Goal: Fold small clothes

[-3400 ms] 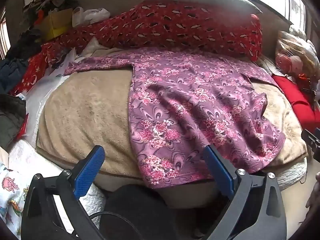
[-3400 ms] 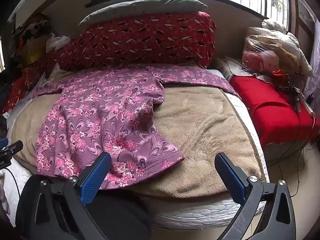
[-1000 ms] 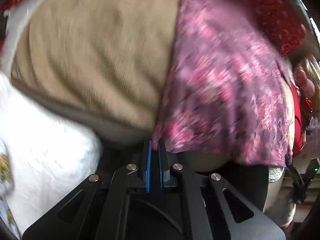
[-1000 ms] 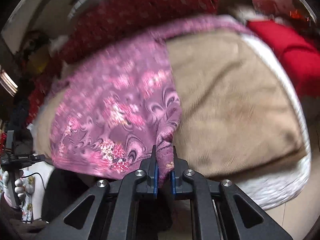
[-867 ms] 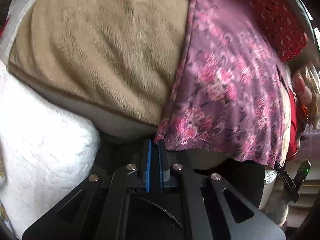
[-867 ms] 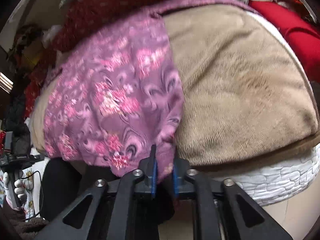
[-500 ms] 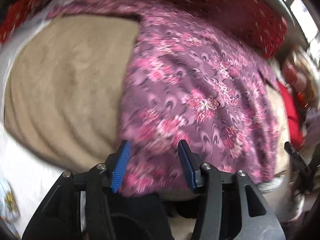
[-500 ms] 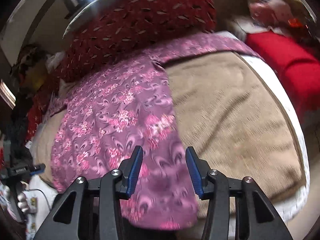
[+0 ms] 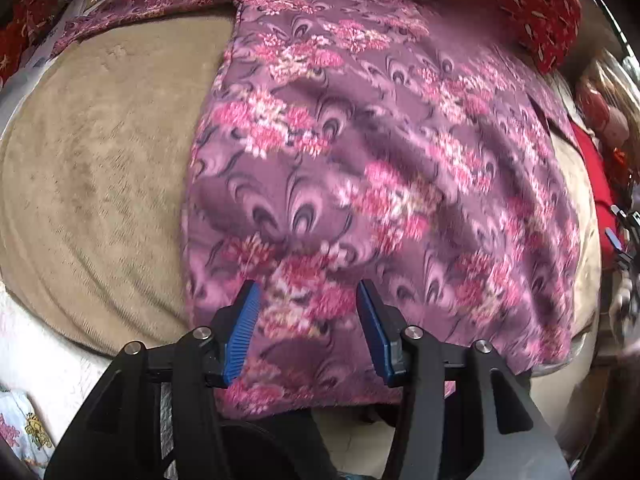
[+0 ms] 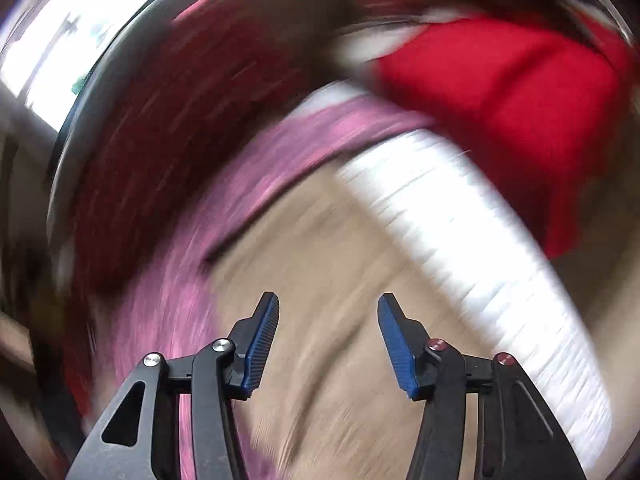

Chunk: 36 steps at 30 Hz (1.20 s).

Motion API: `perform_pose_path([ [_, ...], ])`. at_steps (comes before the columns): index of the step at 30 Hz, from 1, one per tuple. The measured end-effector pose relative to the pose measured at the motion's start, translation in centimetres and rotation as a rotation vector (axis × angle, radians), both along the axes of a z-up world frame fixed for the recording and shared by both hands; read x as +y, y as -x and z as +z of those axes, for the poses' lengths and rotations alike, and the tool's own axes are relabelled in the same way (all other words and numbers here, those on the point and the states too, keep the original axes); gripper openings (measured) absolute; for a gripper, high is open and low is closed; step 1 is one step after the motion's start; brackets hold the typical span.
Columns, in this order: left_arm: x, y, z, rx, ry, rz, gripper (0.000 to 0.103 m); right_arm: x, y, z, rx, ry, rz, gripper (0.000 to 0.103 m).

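Observation:
A purple floral top [image 9: 360,152] lies spread flat on a tan blanket [image 9: 104,168], its sleeves stretched out at the far end. My left gripper [image 9: 306,296] is open and empty, hovering over the top's near hem. The right wrist view is heavily blurred. In it my right gripper [image 10: 328,312] is open and empty above the tan blanket [image 10: 320,264], with the purple top [image 10: 192,264] to its left and one sleeve [image 10: 332,136] running toward the far right.
A red patterned bolster [image 9: 532,8] lies along the far side. A red cushion [image 10: 512,92] sits at the right beyond the white quilted mattress edge [image 10: 460,220]. White quilted bedding [image 9: 44,352] lies at the near left. A window [image 10: 68,28] is at the back.
Both grippers held the top's hem corners a second ago, then let go and opened. The top now lies flatter. The right gripper is swinging quickly to the right, off the garment.

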<state>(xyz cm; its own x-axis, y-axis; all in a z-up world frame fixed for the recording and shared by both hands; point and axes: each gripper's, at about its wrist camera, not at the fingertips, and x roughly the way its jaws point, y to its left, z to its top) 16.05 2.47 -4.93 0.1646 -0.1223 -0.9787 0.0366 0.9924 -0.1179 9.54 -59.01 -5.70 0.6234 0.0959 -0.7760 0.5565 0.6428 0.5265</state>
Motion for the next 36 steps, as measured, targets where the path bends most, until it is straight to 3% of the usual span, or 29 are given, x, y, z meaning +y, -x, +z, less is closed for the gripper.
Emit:
perform_pose_path([
  [4,-1.8,-4.7,-0.8,0.01,0.018,0.013,0.049,-8.6,-2.8,-3.4,-0.003,-0.171,-0.247,0.059],
  [11,-5.6,-13.0,-0.5,-0.017,0.088,0.001,0.049,-12.2,-10.3,-10.7,0.065,-0.334,-0.382,0.066],
  [14,-7.2,-15.7,-0.7,-0.028,0.106,-0.014,0.049,-13.1,-11.0,-12.7,0.023,-0.382,-0.441,0.065],
  [16,-8.3,-15.7,-0.8,-0.041,0.101,-0.024,0.051,-13.6,-11.3,-13.0,-0.025,-0.394,-0.466,0.047],
  [17,-8.5,-16.3,-0.9,-0.044,0.1,-0.026,0.052,-13.7,-11.2,-12.6,-0.059,-0.371,-0.473,0.02],
  [18,-8.6,-16.9,-1.0,-0.049,0.104,-0.024,0.055,-14.0,-11.0,-12.2,-0.083,-0.354,-0.469,0.015],
  [21,-8.8,-17.6,-1.1,-0.063,0.119,-0.011,0.055,-13.7,-10.8,-9.2,-0.17,-0.241,-0.445,0.013],
  [25,-7.5,-18.2,-0.8,-0.073,0.154,0.015,0.055,-11.0,-11.9,-3.0,-0.26,-0.08,-0.315,0.012],
  [29,-5.6,-17.9,-0.1,-0.075,0.191,0.037,0.055,-5.9,-14.8,2.0,-0.311,-0.011,-0.121,0.012],
  [31,-4.1,-14.9,0.2,-0.084,0.204,0.037,0.055,-1.9,-16.5,3.9,-0.319,0.012,0.005,0.012],
  [36,-2.1,-14.5,0.6,-0.093,0.225,0.047,0.055,10.5,-20.5,5.7,-0.275,0.047,0.333,0.012],
])
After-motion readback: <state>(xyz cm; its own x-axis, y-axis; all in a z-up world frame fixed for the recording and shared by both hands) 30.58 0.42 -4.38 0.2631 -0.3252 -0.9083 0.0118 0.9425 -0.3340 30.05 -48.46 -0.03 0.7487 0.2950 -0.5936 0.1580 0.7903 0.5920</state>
